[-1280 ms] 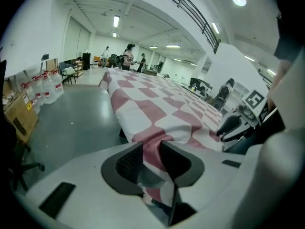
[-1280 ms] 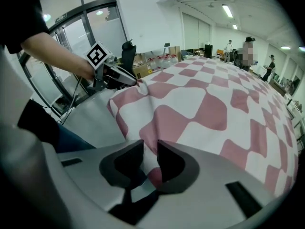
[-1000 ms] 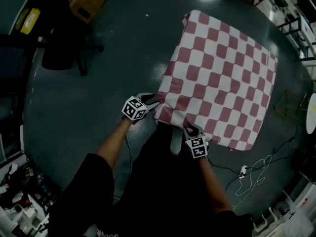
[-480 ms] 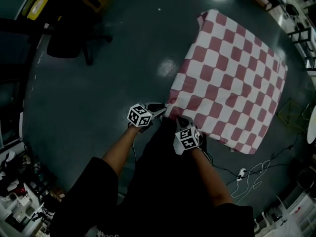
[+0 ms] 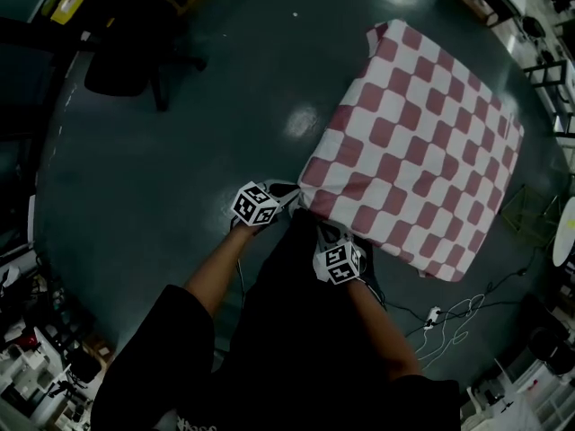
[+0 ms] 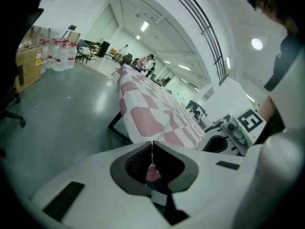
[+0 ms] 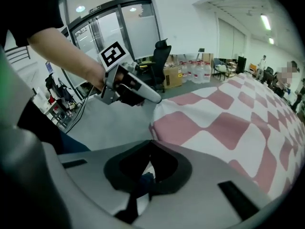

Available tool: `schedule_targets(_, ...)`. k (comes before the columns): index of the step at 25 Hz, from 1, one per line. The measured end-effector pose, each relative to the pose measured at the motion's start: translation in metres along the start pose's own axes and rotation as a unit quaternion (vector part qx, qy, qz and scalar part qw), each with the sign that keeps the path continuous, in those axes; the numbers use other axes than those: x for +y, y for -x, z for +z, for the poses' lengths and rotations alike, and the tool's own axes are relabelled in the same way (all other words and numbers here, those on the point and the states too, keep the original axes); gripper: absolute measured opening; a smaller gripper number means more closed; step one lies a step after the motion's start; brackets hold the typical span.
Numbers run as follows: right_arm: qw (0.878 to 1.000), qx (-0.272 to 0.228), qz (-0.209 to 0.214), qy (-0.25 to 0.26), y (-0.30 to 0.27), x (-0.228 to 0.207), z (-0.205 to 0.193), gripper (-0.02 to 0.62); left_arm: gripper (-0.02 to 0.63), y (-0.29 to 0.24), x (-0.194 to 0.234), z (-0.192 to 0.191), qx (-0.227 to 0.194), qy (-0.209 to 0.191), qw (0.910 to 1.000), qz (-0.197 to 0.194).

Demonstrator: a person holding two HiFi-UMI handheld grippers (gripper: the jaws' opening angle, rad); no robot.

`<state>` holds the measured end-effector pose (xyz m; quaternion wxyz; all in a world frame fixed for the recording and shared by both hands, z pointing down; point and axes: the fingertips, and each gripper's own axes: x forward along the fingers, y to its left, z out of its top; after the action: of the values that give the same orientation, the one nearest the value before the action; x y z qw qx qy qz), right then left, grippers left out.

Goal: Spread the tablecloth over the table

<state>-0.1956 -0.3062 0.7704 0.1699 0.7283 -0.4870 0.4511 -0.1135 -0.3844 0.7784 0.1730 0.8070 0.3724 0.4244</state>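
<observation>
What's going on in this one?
A person stands at the near edge of a table draped with a red-and-white checked tablecloth, holding a gripper in each hand. The left claw and the right claw have just closed on its near edge, close together by one corner. The cloth already covers the top.

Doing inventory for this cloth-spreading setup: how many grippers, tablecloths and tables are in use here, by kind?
grippers: 2 (left gripper, right gripper; the jaws of both have just closed on the cloth's near edge)
tablecloth: 1, red-and-white checked
table: 1, under the cloth
total: 4
</observation>
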Motion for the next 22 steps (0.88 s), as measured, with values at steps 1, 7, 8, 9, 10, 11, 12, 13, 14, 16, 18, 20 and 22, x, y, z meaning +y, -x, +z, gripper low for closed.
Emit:
schedule_targets(1, 1.0, 0.001, -0.002, -0.001, -0.002, 0.003, 0.0, 0.016, 0.023, 0.001, 0.0, 0.003, 0.002, -0.017, 0.9999, 0.003)
schedule_targets(7, 0.994, -0.048, -0.084, -0.057, 0.011, -0.045, 0.019, 0.079, 0.017, 0.036, 0.031, 0.032, -0.072, 0.01, 0.9967, 0.035)
schedule_targets(8, 0.989, -0.056, -0.114, -0.074, 0.018, -0.064, 0.018, 0.101, 0.017, 0.036, 0.027, 0.038, -0.083, 0.021, 0.9962, 0.016)
schedule_targets(9, 0.984, -0.057, -0.142, -0.095, 0.024, -0.083, 0.012, 0.103, 0.017, 0.032, 0.018, 0.045, -0.09, 0.024, 0.9956, -0.002)
schedule_targets(10, 0.978, -0.052, -0.164, -0.118, 0.028, -0.101, 0.002, 0.103, 0.017, 0.026, 0.006, 0.053, -0.095, 0.016, 0.9952, -0.015)
schedule_targets(11, 0.973, -0.044, -0.175, -0.141, 0.03, -0.114, -0.008, 0.103, 0.017, 0.017, -0.007, 0.061, -0.098, -0.001, 0.995, -0.022)
schedule_targets(12, 0.971, -0.04, -0.174, -0.161, 0.03, -0.121, -0.016, 0.103, 0.017, 0.006, -0.021, 0.069, -0.098, -0.023, 0.9946, -0.023)
schedule_targets(13, 0.97, -0.041, -0.166, -0.171, 0.03, -0.123, -0.019, 0.101, 0.017, -0.006, -0.035, 0.075, -0.096, -0.046, 0.9941, -0.02)
schedule_targets(14, 0.973, -0.041, -0.152, -0.171, 0.029, -0.122, -0.018, 0.091, 0.017, -0.018, -0.047, 0.081, -0.09, -0.067, 0.9936, -0.014)
schedule_targets(16, 0.979, -0.033, -0.118, -0.162, 0.031, -0.116, -0.014, 0.115, 0.018, -0.039, -0.058, 0.088, -0.078, -0.092, 0.9926, 0.009)
schedule_targets(18, 0.976, -0.045, -0.117, -0.176, 0.043, -0.121, -0.014, 0.143, 0.018, -0.053, -0.058, 0.091, -0.065, -0.098, 0.9926, 0.03)
schedule_targets(20, 0.961, -0.069, -0.163, -0.211, 0.072, -0.141, -0.028, 0.143, 0.018, -0.061, -0.051, 0.094, -0.047, -0.11, 0.992, 0.042)
schedule_targets(22, 0.936, -0.088, -0.222, -0.258, 0.114, -0.168, -0.055, 0.143, 0.018, -0.067, -0.038, 0.106, -0.032, -0.137, 0.9886, 0.053)
